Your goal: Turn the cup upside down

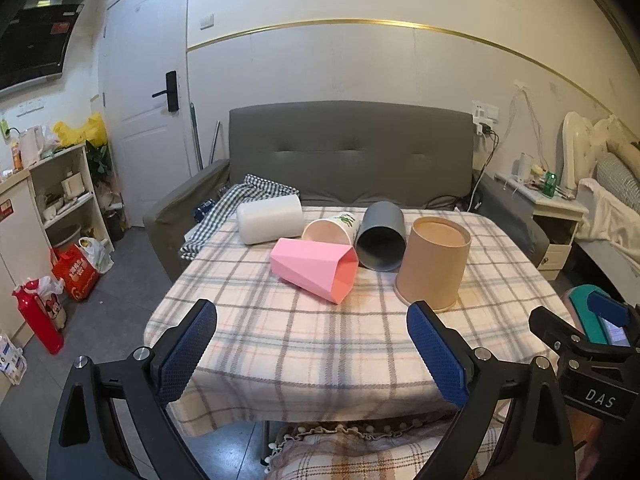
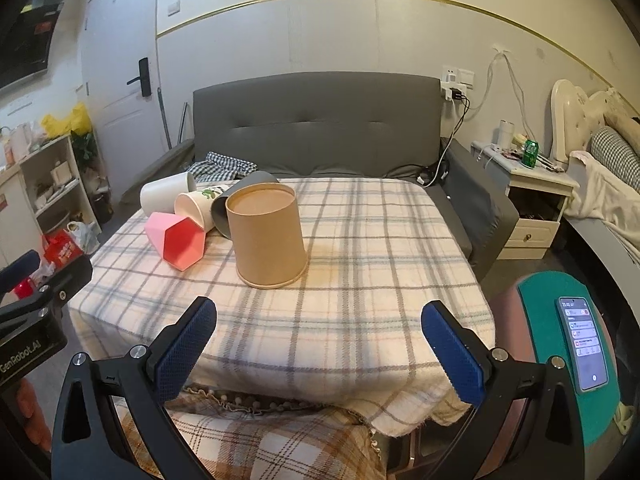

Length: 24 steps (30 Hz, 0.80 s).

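A brown paper cup (image 1: pixel 434 264) stands upside down on the plaid-covered table (image 1: pixel 304 344); it also shows in the right wrist view (image 2: pixel 266 236). A pink faceted cup (image 1: pixel 314 270) (image 2: pixel 178 240), a grey cup (image 1: pixel 380 240) (image 2: pixel 222 210), a white printed cup (image 1: pixel 330 230) (image 2: pixel 196 206) and a plain white cup (image 1: pixel 270 218) (image 2: pixel 166 194) lie on their sides behind and left of it. My left gripper (image 1: pixel 312 324) is open and empty above the table's near edge. My right gripper (image 2: pixel 320 324) is open and empty, also at the near edge.
A grey sofa (image 1: pixel 348 152) stands behind the table with a checked cloth (image 1: pixel 240 200) on it. A nightstand (image 2: pixel 532 204) and bed are at the right. A phone (image 2: pixel 584 344) lies on a green stool at the near right. Shelves and bags are at the left.
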Each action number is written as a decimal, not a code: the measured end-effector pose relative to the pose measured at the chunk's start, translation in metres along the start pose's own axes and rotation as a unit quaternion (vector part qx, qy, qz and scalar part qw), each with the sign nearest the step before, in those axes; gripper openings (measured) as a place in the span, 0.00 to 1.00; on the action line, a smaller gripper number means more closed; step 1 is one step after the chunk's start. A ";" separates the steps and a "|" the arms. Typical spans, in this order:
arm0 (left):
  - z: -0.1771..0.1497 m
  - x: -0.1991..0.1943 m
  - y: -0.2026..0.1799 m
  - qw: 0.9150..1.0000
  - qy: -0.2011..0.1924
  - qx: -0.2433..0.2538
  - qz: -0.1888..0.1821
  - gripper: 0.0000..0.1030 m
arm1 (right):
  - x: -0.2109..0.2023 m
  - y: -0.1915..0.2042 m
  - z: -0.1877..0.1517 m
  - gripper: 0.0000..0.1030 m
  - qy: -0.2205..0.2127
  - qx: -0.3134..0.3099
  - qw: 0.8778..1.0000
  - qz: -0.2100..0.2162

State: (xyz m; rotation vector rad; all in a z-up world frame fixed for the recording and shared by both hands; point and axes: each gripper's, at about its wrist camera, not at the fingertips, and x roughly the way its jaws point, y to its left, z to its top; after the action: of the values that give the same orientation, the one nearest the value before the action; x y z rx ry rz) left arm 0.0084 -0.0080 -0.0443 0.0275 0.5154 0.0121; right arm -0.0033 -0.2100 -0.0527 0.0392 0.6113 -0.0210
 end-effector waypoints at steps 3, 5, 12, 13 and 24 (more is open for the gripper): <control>-0.001 0.000 -0.002 1.000 0.001 0.002 0.001 0.96 | 0.000 -0.002 0.000 1.00 0.000 0.004 1.000 0.001; -0.001 0.001 -0.003 1.000 0.004 0.003 0.002 0.96 | 0.000 -0.002 -0.001 1.00 0.000 0.005 1.000 0.003; -0.003 0.002 -0.004 1.000 0.007 0.005 0.004 0.96 | 0.000 -0.003 -0.001 1.00 -0.001 0.006 1.000 0.003; -0.004 0.002 -0.003 1.000 0.007 0.004 0.003 0.96 | 0.000 -0.002 -0.001 1.00 -0.001 0.007 1.000 0.003; -0.009 0.002 -0.003 1.000 0.014 0.007 0.002 0.96 | 0.000 -0.002 -0.002 1.00 -0.001 0.008 1.000 0.002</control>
State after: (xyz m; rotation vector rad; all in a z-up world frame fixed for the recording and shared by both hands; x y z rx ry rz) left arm 0.0059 -0.0104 -0.0532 0.0427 0.5425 0.0133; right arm -0.0044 -0.2123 -0.0549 0.0568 0.6099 -0.0216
